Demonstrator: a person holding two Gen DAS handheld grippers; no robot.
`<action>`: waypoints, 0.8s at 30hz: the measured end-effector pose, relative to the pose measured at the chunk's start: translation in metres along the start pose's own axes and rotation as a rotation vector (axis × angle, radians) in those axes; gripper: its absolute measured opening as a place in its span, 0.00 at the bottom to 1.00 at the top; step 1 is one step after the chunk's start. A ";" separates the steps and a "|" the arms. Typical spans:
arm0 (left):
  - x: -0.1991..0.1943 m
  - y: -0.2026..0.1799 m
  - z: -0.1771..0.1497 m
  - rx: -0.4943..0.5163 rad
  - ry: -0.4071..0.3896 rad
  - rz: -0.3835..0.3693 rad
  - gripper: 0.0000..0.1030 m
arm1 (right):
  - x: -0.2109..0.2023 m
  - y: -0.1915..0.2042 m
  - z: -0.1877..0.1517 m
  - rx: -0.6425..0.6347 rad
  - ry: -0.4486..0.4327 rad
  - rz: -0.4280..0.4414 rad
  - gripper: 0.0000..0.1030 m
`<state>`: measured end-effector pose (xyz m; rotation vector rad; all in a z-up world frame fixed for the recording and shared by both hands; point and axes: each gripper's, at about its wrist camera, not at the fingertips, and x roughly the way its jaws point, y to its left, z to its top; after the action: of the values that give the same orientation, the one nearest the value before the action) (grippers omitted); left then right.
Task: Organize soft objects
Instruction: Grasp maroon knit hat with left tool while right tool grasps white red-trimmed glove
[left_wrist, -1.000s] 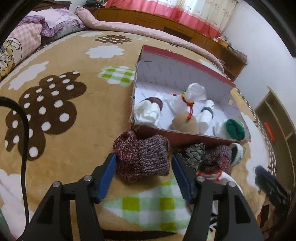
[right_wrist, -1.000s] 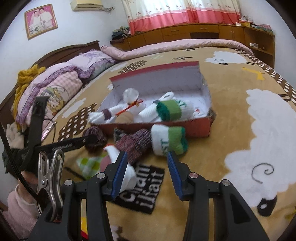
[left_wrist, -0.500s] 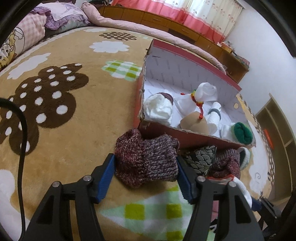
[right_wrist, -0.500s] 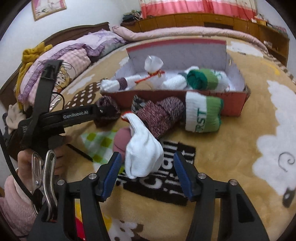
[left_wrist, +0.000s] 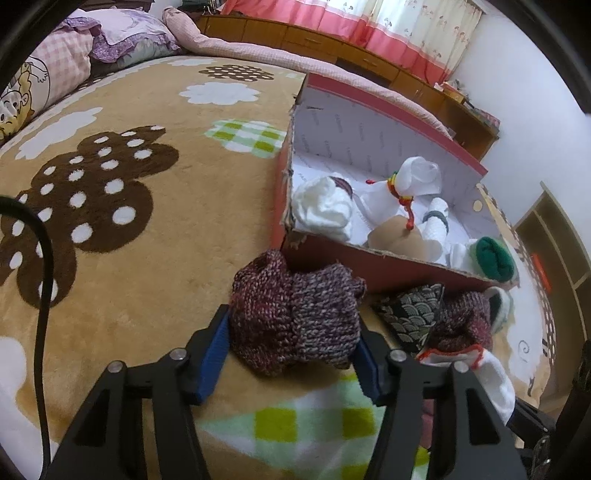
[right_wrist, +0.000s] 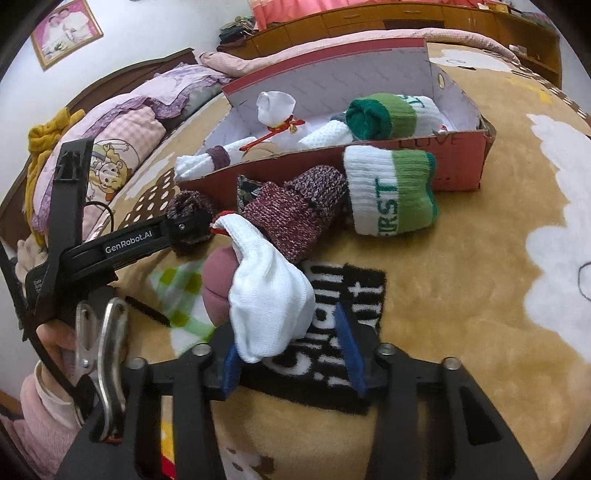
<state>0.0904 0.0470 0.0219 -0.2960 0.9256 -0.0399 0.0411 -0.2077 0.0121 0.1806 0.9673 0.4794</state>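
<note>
My left gripper (left_wrist: 293, 325) is closing, and its blue pads press both sides of a maroon knit sock bundle (left_wrist: 295, 314) lying on the blanket in front of the red cardboard box (left_wrist: 369, 273). In the right wrist view the same gripper (right_wrist: 184, 225) reaches in from the left. My right gripper (right_wrist: 286, 328) is also closing around a white sock bundle (right_wrist: 269, 295) tied with red thread. Its left pad touches the bundle; the right pad stands a little apart. The box (right_wrist: 454, 155) holds several rolled socks.
A green-and-white sock roll (right_wrist: 391, 192), a second maroon knit bundle (right_wrist: 295, 214) and a dark patterned sock (right_wrist: 245, 186) lie against the box front. A pink soft thing (right_wrist: 216, 284) sits behind the white bundle. Pillows (right_wrist: 122, 129) lie left; a person's hand (right_wrist: 55, 339) holds the left gripper.
The left pads have closed in onto the maroon bundle. The right gripper sank over the white bundle, which now stands between its jaws; the jaws widened, then narrowed.
</note>
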 end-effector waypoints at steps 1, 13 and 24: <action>-0.001 0.000 0.000 -0.001 -0.001 0.002 0.54 | 0.000 -0.002 0.000 0.006 0.000 0.009 0.33; -0.025 -0.010 -0.006 0.029 -0.018 -0.011 0.36 | -0.015 0.003 -0.003 -0.019 -0.053 0.028 0.19; -0.045 -0.035 -0.030 0.122 0.012 -0.061 0.37 | -0.038 0.010 -0.004 -0.073 -0.108 0.004 0.19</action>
<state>0.0425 0.0136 0.0497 -0.2109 0.9218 -0.1535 0.0168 -0.2170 0.0424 0.1411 0.8422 0.5034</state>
